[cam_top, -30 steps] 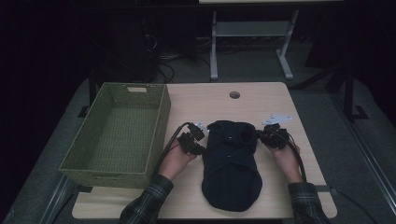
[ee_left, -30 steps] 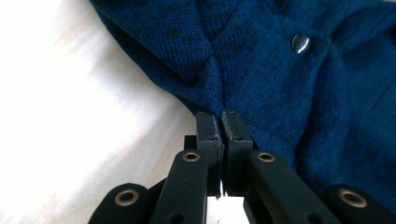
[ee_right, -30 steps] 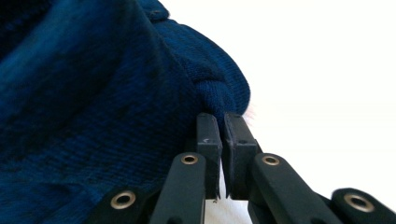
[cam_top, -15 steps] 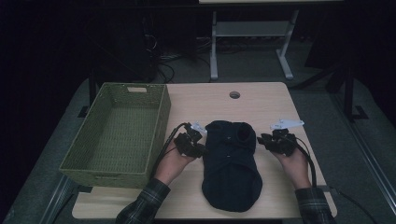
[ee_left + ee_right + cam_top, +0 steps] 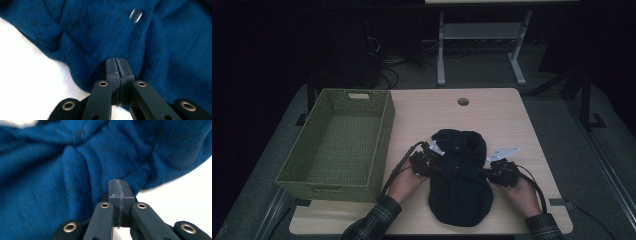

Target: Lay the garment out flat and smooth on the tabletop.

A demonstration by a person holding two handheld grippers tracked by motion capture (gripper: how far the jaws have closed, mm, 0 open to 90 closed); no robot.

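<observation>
A dark blue knitted garment (image 5: 460, 192) lies bunched on the wooden table (image 5: 497, 117), in front of the person. My left gripper (image 5: 433, 166) is at its left edge and my right gripper (image 5: 491, 173) at its right edge, both at mid-length. In the left gripper view the jaws (image 5: 117, 61) are pressed together at the edge of the blue cloth (image 5: 100, 30). The right gripper view shows the jaws (image 5: 119, 183) shut, with folds of the cloth (image 5: 62, 170) puckering toward the tips. The garment looks pinched in between the two grippers.
An empty green woven basket (image 5: 384, 132) stands on the left of the table, close to my left hand. A round cable hole (image 5: 463, 101) lies at the table's far middle. A small pale button or tag (image 5: 135, 15) sits on the cloth.
Both grippers have moved toward the person along the garment's sides, from near its top to mid-length. The garment is now drawn narrower between them.
</observation>
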